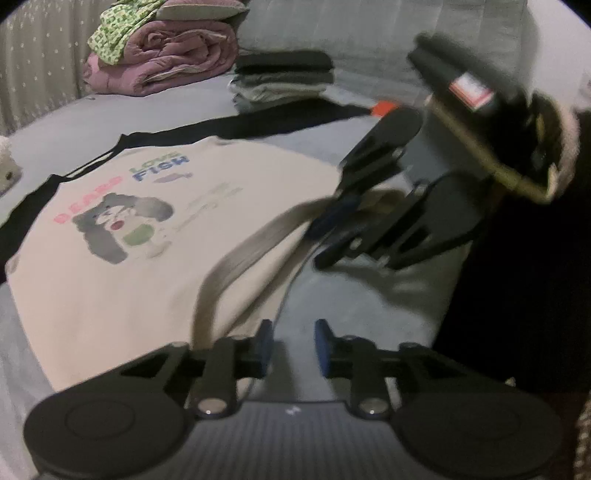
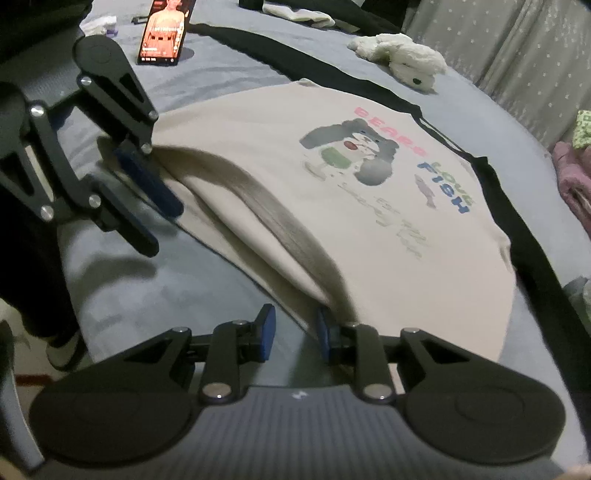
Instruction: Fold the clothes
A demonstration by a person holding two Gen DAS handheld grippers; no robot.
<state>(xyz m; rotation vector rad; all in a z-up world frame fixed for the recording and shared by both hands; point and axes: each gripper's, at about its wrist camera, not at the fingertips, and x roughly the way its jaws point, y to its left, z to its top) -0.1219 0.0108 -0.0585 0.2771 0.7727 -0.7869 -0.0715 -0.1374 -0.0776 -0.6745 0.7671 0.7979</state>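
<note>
On the T-shirt (image 2: 369,221) — "LOVE FISH"

- Bed (image 1: 110,122) covered with a grey-blue sheet, fills most of both views.
- Pale curtain (image 2: 517,40) with small dot pattern hangs just beyond the bed edge.
- Grey padded headboard (image 1: 369,29) stands behind the bed.
- Floor strip (image 2: 29,354), light-coloured, visible beside the bed.
- Lighting dim, indoor.
</note>
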